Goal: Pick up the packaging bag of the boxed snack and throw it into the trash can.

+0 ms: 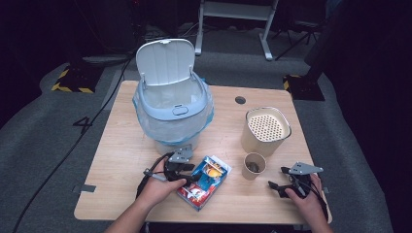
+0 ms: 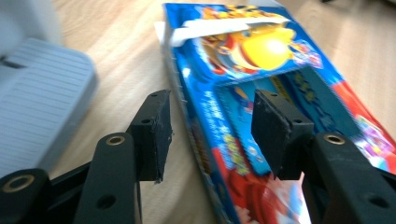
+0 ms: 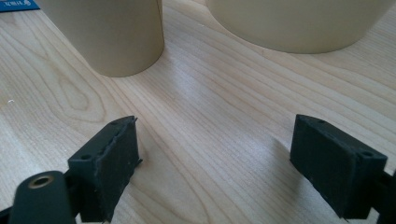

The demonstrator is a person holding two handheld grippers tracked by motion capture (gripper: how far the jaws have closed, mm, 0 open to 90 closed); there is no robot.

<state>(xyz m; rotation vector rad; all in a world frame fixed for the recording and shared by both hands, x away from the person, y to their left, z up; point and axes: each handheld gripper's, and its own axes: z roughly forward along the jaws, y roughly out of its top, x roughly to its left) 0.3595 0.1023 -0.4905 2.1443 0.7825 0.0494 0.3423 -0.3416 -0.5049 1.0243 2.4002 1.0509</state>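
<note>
A flat blue and red printed box (image 1: pixel 205 181) lies on the wooden table (image 1: pixel 121 160) in front of the bin. My left gripper (image 1: pixel 193 174) is at the box's left side, open. In the left gripper view the box (image 2: pixel 261 60) has its long left edge between the jaws of my left gripper (image 2: pixel 212 107): one pad hangs over bare wood, the other over the box's printed top. My right gripper (image 1: pixel 278 177) rests near the table's right front corner, open. In the right gripper view, my right gripper (image 3: pixel 215 135) has only bare wood between its pads.
A pale blue pedal bin (image 1: pixel 172 109) with raised lid and plastic liner stands at the table's middle back; its ribbed pedal (image 2: pixel 37 116) is left of my left jaw. A small paper cup (image 1: pixel 254 165) and a beige canister (image 1: pixel 266 130) with perforated insert stand right.
</note>
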